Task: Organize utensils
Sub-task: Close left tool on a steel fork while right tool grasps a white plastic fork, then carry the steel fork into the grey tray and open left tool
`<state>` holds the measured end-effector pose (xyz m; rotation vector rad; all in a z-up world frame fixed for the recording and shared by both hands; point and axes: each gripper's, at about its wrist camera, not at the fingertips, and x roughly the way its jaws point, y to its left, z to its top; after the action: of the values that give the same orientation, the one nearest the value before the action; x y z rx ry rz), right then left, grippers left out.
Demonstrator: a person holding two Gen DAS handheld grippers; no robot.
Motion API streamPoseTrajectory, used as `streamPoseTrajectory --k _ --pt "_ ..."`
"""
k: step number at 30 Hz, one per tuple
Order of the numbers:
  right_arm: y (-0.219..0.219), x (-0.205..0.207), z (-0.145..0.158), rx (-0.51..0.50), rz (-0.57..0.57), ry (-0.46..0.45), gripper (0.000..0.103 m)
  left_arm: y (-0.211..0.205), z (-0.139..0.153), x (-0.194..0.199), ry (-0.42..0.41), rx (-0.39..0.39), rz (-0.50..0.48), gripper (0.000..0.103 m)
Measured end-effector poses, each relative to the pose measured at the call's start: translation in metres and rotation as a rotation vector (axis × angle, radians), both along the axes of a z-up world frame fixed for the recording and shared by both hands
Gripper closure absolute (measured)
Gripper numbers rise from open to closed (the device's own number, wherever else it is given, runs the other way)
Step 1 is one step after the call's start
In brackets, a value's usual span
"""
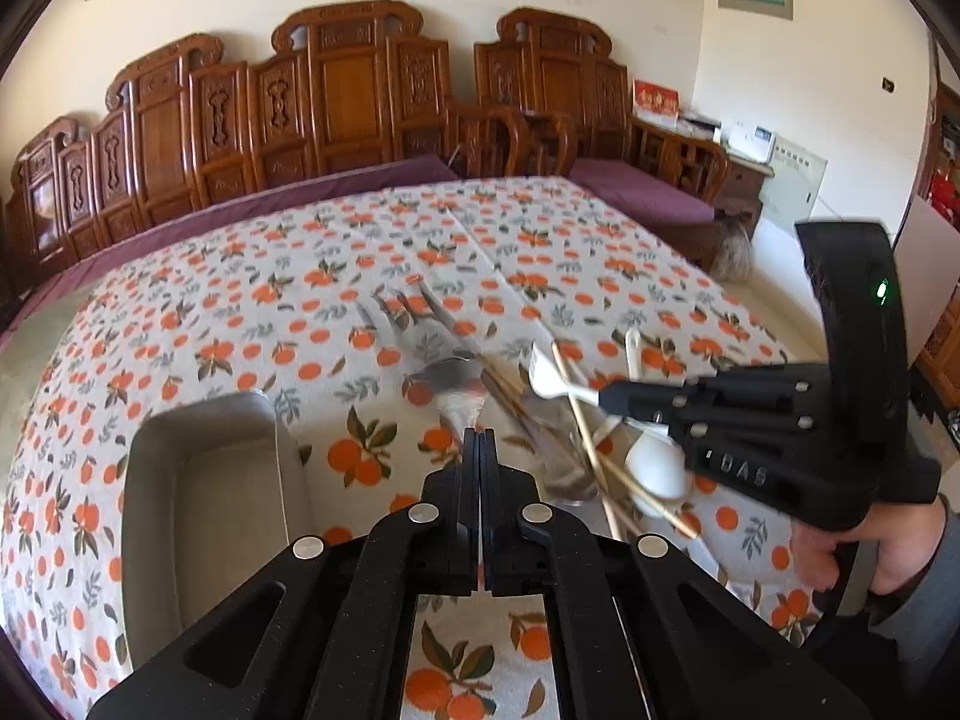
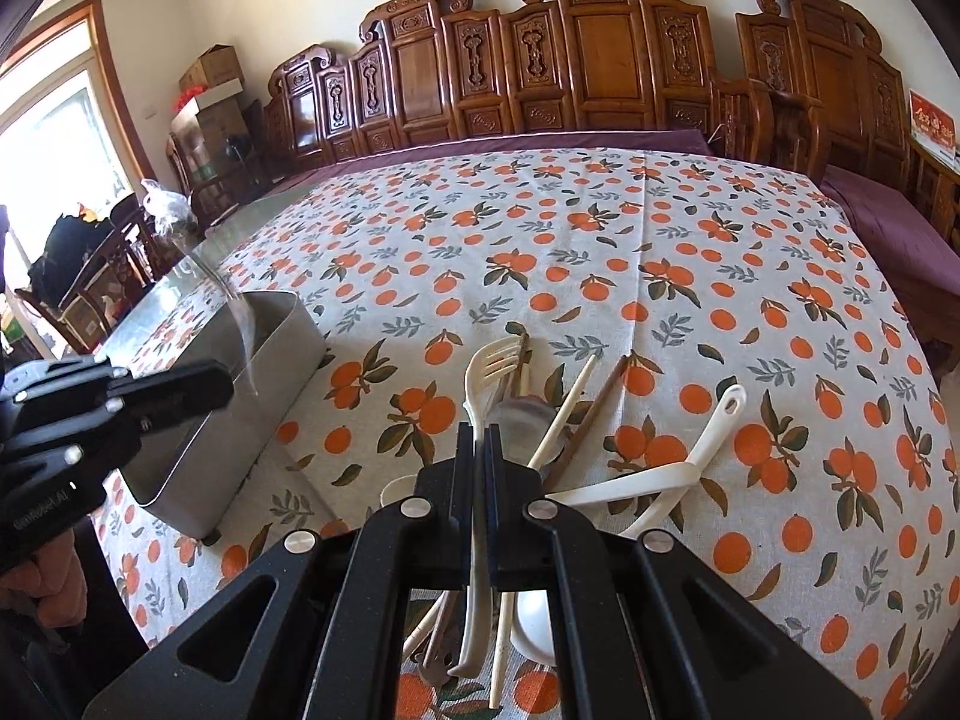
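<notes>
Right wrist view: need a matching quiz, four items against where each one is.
1 white fork
2 grey bin
3 white spoon
4 metal utensil

a lying on the tablecloth, right of the pile
b clamped in the left gripper
c clamped in the right gripper
d standing on the tablecloth, left of the pile

Pairs: 1-c, 2-d, 3-a, 4-b

Black hand-held gripper (image 1: 480,438), grey sleeve (image 1: 936,612)

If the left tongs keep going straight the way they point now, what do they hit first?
Probably the metal spoon, which the shut left tongs may already grip by its handle; that part is blurred. Past it lies only the tablecloth.
</notes>
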<state>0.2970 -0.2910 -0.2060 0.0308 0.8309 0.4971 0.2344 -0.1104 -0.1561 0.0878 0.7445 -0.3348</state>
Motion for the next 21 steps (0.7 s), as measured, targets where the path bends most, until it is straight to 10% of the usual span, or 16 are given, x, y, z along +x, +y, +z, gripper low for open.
streamPoseTrajectory --k 12,17,21 --pt "-0.010 0.004 0.001 0.027 -0.030 0.005 0.099 0.010 -0.014 0.043 0.148 0.055 0.106 0.103" --pt "-0.017 0.006 0.005 0.052 -0.043 -0.002 0.099 -0.003 -0.031 0.076 0.205 0.103 0.126 0.078" --pt "-0.023 0.008 0.005 0.054 -0.054 0.000 0.099 -0.017 -0.048 0.099 0.255 0.126 0.139 0.077"
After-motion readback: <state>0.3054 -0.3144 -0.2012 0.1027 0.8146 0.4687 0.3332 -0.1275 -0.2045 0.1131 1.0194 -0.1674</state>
